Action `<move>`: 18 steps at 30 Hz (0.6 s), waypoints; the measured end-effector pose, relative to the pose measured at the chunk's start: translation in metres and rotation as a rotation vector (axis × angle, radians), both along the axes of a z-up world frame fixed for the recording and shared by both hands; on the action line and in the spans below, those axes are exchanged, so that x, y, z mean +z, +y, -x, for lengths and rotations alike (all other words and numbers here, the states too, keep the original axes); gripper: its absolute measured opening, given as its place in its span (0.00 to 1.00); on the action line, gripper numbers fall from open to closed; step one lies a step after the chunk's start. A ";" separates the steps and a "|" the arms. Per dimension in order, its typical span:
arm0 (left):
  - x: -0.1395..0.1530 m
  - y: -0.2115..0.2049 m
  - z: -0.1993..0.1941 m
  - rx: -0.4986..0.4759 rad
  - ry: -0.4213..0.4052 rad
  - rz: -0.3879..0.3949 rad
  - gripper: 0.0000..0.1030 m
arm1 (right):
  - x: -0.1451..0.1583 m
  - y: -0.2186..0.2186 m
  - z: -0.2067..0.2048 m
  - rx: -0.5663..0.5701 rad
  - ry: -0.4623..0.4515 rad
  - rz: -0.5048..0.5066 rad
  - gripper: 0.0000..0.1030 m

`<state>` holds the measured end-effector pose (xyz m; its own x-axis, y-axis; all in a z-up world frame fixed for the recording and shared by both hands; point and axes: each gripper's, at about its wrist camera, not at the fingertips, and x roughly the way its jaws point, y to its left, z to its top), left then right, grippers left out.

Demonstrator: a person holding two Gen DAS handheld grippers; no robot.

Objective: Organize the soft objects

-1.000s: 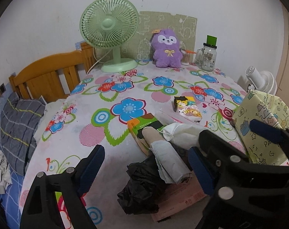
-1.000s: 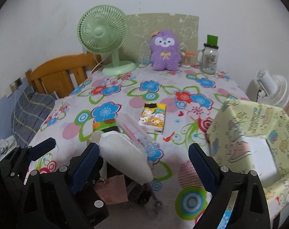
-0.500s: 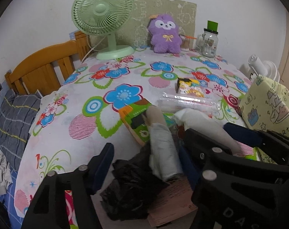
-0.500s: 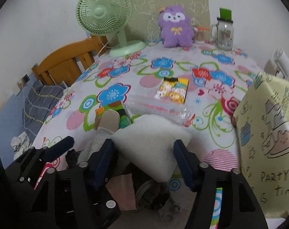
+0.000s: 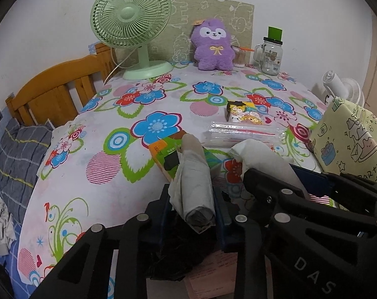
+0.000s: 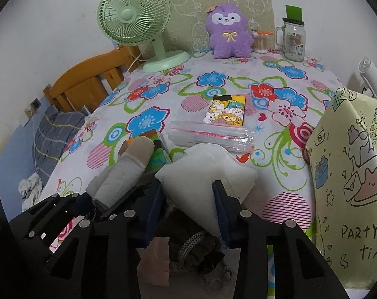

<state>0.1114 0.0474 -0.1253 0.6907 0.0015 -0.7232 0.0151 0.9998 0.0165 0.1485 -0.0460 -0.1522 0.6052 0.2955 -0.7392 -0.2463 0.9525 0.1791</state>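
Observation:
A rolled grey and beige cloth (image 5: 196,184) lies at the near edge of the flowered table (image 5: 148,99), across a green box (image 5: 167,153). My left gripper (image 5: 192,209) is closing its jaws, and the blue pads press the roll from both sides. Beside it a white soft cushion (image 6: 208,172) is pinched in at its near end by my right gripper (image 6: 188,199), whose jaws are also closing. In the right wrist view the left gripper (image 6: 96,201) shows at the left with the roll (image 6: 128,167). A purple plush toy (image 5: 213,47) sits against the far wall.
A black plastic bag (image 5: 173,256) and a pink packet (image 5: 213,276) lie under the grippers. A clear packet (image 6: 211,137) and a cartoon tissue pack (image 6: 225,112) lie mid-table. A yellow party bag (image 6: 350,174) stands right, a green fan (image 5: 131,20) and glass jar (image 5: 270,54) at the back.
Both grippers closed from wide open: the left onto the rolled cloth, the right onto the white cushion, which now bulges. Both edged forward and down a little.

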 end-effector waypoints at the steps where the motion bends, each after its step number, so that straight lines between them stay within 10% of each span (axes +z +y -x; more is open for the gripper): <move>1: 0.001 0.000 0.001 -0.002 -0.002 0.000 0.27 | 0.001 0.000 0.001 -0.001 -0.003 0.002 0.41; 18: 0.015 -0.010 0.006 -0.030 -0.058 -0.027 0.34 | 0.020 -0.006 0.013 -0.025 -0.053 0.019 0.40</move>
<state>0.1058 0.0376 -0.1099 0.7312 -0.0008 -0.6822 0.0435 0.9980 0.0454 0.1359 -0.0520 -0.1322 0.6505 0.2659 -0.7114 -0.2312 0.9616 0.1480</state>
